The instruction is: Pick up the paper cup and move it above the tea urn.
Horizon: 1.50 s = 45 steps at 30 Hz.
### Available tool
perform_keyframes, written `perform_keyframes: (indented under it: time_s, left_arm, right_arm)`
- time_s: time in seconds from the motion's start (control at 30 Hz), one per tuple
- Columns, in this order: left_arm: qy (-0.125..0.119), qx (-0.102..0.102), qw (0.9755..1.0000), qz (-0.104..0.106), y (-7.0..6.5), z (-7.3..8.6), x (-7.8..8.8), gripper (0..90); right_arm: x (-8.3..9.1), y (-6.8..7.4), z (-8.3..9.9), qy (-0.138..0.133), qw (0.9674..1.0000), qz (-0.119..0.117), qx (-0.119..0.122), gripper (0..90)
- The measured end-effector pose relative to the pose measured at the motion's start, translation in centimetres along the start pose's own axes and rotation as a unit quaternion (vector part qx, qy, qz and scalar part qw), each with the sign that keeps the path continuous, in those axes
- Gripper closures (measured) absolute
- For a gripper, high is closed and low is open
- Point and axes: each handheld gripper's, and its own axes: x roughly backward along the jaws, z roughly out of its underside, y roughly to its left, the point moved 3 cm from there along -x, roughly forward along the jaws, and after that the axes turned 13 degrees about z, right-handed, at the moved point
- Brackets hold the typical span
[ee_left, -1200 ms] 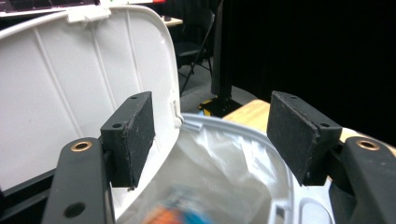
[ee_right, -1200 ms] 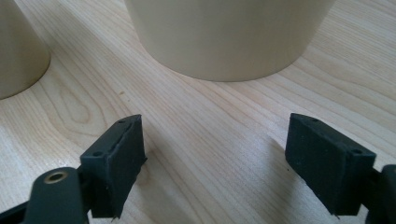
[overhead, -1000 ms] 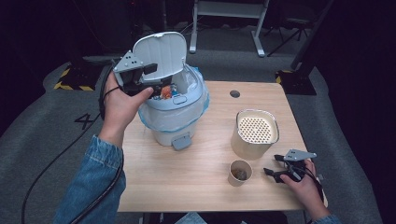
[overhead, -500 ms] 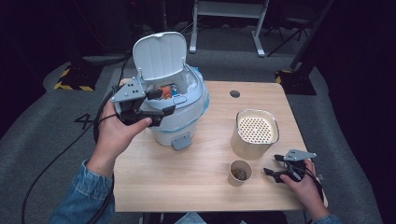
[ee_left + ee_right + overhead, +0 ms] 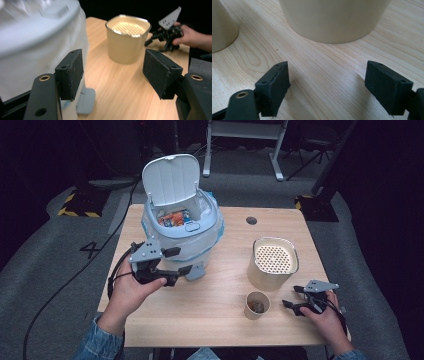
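A white lidded bin (image 5: pixel 182 227) with a clear liner stands at the table's back left, its lid up and colourful wrappers inside. My left gripper (image 5: pixel 179 261) hangs open just in front of the bin, near its foot pedal (image 5: pixel 195 271), nothing between the pads (image 5: pixel 72 72). The bin's wall (image 5: pixel 30 45) is close on that gripper view's left. A beige container with a perforated insert (image 5: pixel 274 261) (image 5: pixel 128 37) sits right of centre. A small paper cup (image 5: pixel 257 304) stands in front of it. My right gripper (image 5: pixel 289 307) (image 5: pixel 327 85) rests open on the wood by the cup, empty.
The wooden table (image 5: pixel 225 320) has bare wood between the bin and the beige container. A round cable hole (image 5: pixel 251 220) lies near the back edge. The cup's side (image 5: pixel 222 27) and the container's base (image 5: pixel 334 20) stand just ahead of the right gripper.
My left gripper has come down from the bin's raised lid to table height in front of the bin, the lid left open. The right gripper has stayed put.
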Motion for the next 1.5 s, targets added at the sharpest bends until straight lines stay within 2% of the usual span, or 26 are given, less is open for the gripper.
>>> perform_keyframes:
  time_s: [0.07,0.1,0.13,0.23,0.37,0.6,0.63,0.67,0.7,0.77,0.8,0.83,0.87,0.9,0.93,1.0,1.03,1.07,1.1,1.17,1.2,1.33,1.43,1.5]
  left_arm:
    - [0.003,0.002,1.0,0.002,0.0,0.4,-0.2,33.5]
    - [0.008,0.007,0.9999,0.005,0.0,1.5,-0.7,33.4]
    - [0.008,0.007,0.9999,0.005,0.0,1.5,-0.7,33.4]
    - [0.018,0.018,0.9997,0.009,0.1,3.5,-1.5,33.5]
    - [0.032,0.03,0.999,0.007,0.3,5.3,-2.3,33.4]
    - [0.048,0.049,0.9976,0.011,0.7,7.4,-3.3,33.4]
    - [0.055,0.056,0.9968,0.014,0.7,8.1,-3.7,33.4]
    - [0.055,0.056,0.9968,0.014,0.7,8.1,-3.7,33.4]
    - [0.059,0.064,0.9961,0.017,1.0,9.0,-4.2,33.4]
    - [0.069,0.072,0.9948,0.019,1.3,10.0,-4.7,33.4]
    - [0.069,0.072,0.9948,0.019,1.3,10.0,-4.7,33.3]
    - [0.078,0.085,0.9931,0.02,1.5,11.1,-5.3,33.4]
    - [0.078,0.085,0.9931,0.02,1.5,11.1,-5.3,33.3]
    - [0.091,0.094,0.9912,0.019,1.7,12.0,-5.7,33.3]
    - [0.091,0.094,0.9912,0.019,1.7,12.0,-5.7,33.2]
    - [0.105,0.1,0.9893,0.014,1.9,13.0,-6.1,32.9]
    - [0.117,0.106,0.9874,0.018,2.0,13.6,-6.4,32.7]
    - [0.117,0.106,0.9874,0.018,2.0,13.6,-6.4,32.7]
    - [0.127,0.113,0.9853,0.017,2.2,14.3,-6.6,32.5]
    - [0.143,0.11,0.9835,0.009,2.3,14.7,-6.9,32.2]
    - [0.143,0.11,0.9835,0.009,2.3,14.7,-6.9,32.0]
    - [0.171,0.102,0.98,0.0,2.3,15.2,-7.4,30.4]
    - [0.174,0.098,0.9799,-0.006,2.2,15.2,-7.5,29.3]
    - [0.174,0.089,0.9807,-0.011,2.3,15.2,-7.6,27.7]
  right_arm:
    - [0.0,0.0,0.0,0.0,1.0,0.0,0.0,20.0]
    - [0.0,0.0,0.0,0.0,1.0,0.0,0.0,20.0]
    - [0.0,0.0,0.0,0.0,1.0,0.0,0.0,20.0]
    - [0.0,0.0,0.0,0.001,1.0,0.002,0.0,19.9]
    - [0.0,0.0,0.0,0.001,1.0,0.003,-0.001,19.8]
    - [0.1,0.1,-0.1,0.004,1.0,0.006,0.0,21.0]
    - [0.2,0.2,-0.1,0.005,1.0,0.001,0.004,25.6]
    - [0.2,0.2,-0.1,0.005,1.0,0.001,0.004,25.6]
    - [0.3,0.3,-0.3,0.006,0.9999,0.001,0.015,27.6]
    - [0.5,0.5,-0.3,0.008,0.9998,-0.001,0.02,27.6]
    - [0.5,0.5,-0.3,0.008,0.9998,-0.001,0.02,27.6]
    - [0.7,0.8,-0.4,0.012,0.9996,-0.008,0.023,28.6]
    - [0.7,0.8,-0.4,0.012,0.9996,-0.008,0.023,28.6]
    - [1.0,1.0,-0.5,0.015,0.9995,-0.016,0.025,29.5]
    - [1.0,1.0,-0.5,0.015,0.9995,-0.016,0.025,29.5]
    - [1.3,1.3,-0.6,0.016,0.9993,-0.024,0.025,29.8]
    - [1.5,1.6,-0.7,0.02,0.999,-0.032,0.023,29.8]
    - [1.5,1.6,-0.7,0.02,0.999,-0.032,0.023,29.8]
    - [1.7,1.9,-0.8,0.017,0.9988,-0.037,0.028,29.8]
    - [1.9,2.2,-0.9,0.014,0.9985,-0.043,0.032,29.8]
    - [1.9,2.2,-0.9,0.014,0.9985,-0.043,0.032,29.8]
    - [2.3,3.1,-1.4,-0.001,0.9977,-0.057,0.036,29.8]
    - [2.5,3.7,-1.7,-0.004,0.997,-0.065,0.042,29.7]
    - [2.6,4.0,-1.8,-0.004,0.9966,-0.068,0.047,29.5]
